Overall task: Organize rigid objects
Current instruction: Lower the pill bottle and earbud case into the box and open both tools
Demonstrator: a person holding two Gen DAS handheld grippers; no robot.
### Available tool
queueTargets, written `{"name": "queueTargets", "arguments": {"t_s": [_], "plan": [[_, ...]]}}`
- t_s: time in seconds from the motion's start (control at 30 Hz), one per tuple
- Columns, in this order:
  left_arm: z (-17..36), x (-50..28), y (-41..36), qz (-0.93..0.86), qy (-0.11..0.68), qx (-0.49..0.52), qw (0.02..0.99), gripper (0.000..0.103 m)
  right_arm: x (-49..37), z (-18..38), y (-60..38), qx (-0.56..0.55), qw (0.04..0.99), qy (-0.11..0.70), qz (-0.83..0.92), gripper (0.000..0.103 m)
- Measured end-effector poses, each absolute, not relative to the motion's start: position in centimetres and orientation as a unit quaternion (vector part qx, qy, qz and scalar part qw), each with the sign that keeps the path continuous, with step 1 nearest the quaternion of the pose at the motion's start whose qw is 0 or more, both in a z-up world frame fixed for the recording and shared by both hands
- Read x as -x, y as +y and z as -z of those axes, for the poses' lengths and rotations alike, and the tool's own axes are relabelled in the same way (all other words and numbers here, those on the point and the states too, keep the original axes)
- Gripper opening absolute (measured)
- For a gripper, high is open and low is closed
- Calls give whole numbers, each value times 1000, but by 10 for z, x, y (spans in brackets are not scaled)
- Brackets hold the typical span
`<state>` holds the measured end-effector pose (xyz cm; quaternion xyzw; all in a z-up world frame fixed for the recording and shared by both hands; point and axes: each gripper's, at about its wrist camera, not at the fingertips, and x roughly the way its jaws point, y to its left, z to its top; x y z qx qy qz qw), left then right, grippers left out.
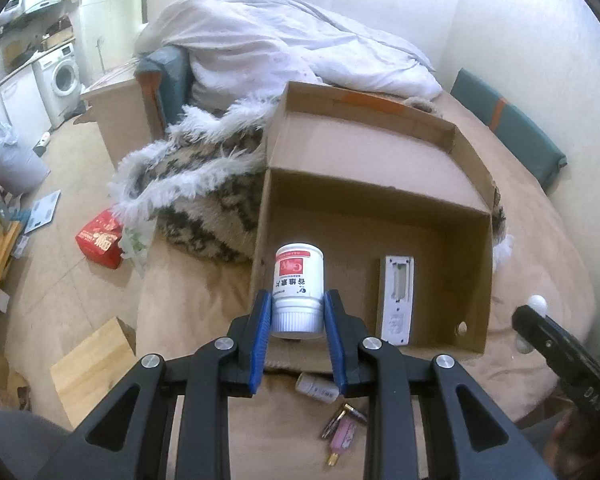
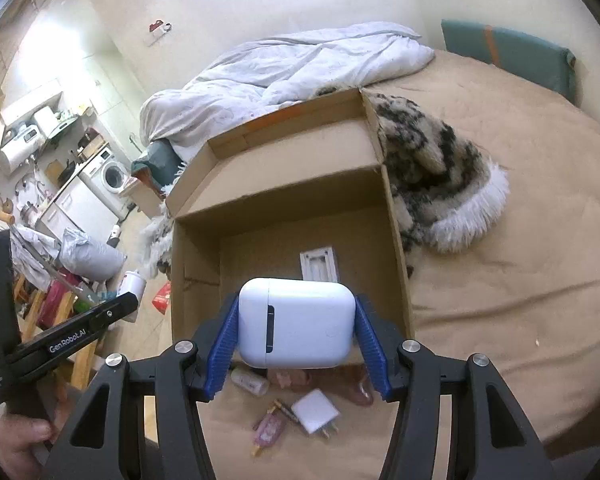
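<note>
Two items held: one per gripper, both above the near end of the box.
White bottle [image 1: 298, 286]: red-labelled, cap toward camera, pinched between blue pads of left gripper [image 1: 298, 320]; jaws narrow, closed on it.
White case [image 2: 296, 322]: rounded, dark slot on side, clamped across its width by right gripper [image 2: 296, 344]; jaws partway apart, pads against both ends.
Cardboard box [image 1: 376, 200]: open, on tan bed [image 2: 520, 280]; flap raised at far side.
Inside box: flat white panel [image 1: 397, 300] on floor, right of bottle.
Loose on bed, near side of box: small white tube [image 2: 250, 381], white charger plug [image 2: 315, 412], pink item [image 2: 269, 428].
Beyond box: furry blanket [image 2: 440, 184], white duvet [image 2: 284, 68].
</note>
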<state>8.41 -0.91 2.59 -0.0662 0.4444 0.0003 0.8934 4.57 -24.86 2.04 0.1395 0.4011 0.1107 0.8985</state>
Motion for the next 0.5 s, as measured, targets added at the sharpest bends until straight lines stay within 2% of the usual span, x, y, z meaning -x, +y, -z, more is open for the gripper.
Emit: {"name": "queueTargets", "arguments": {"t_s": [0.5], "plan": [[5, -150, -24, 12, 459, 22, 888, 24, -127, -21, -232, -115, 896, 408, -133, 59]]}}
